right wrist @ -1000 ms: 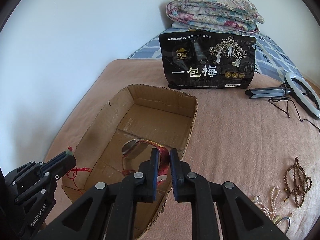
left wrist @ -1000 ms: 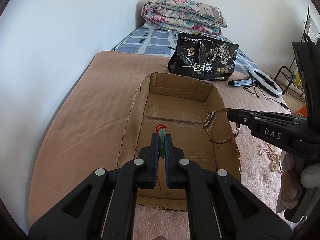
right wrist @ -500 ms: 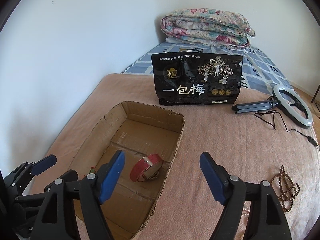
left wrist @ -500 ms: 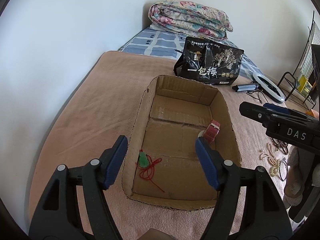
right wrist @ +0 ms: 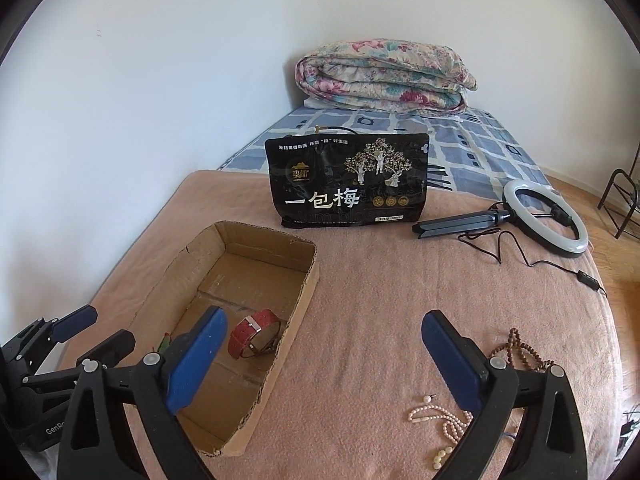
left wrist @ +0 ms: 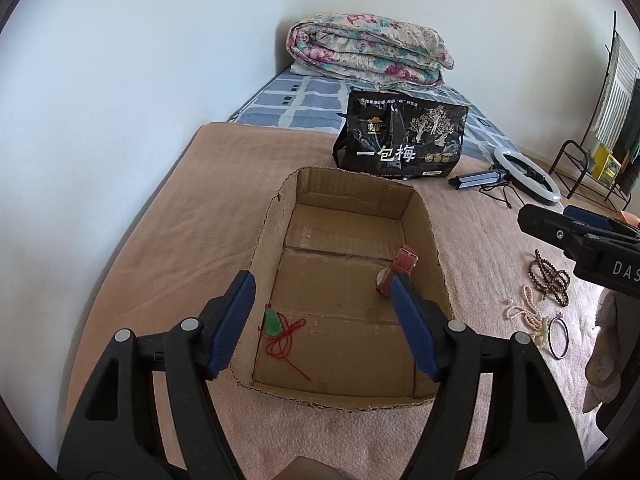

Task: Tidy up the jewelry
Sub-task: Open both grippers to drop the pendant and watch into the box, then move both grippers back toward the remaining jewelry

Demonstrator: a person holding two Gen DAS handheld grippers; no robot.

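loose strands are the snag risk

both tongs stand wide open and hold nothing: the left gripper (left wrist: 322, 320) hangs over the near end of the shallow brown cardboard box (left wrist: 436, 268), the right gripper (right wrist: 320, 354) over the pink blanket (right wrist: 360, 300) beside the box's right wall. inside the box lie a green pendant on a thin red cord (left wrist: 276, 326) at the near left corner and a red-strapped wristwatch (right wrist: 254, 332) against the right wall. outside it, toward the blanket's right edge, wait a white pearl strand (right wrist: 444, 420), dark brown wooden beads (left wrist: 550, 282) and a thin dark ring bangle (left wrist: 558, 338).

as i judge it, the pearls and beads lie close enough to tangle, so a pinch on one may drag the other. a limp strand could slip from the pads or catch the box's ragged rim. the plush blanket may let the bangle sink away from a shallow grip.
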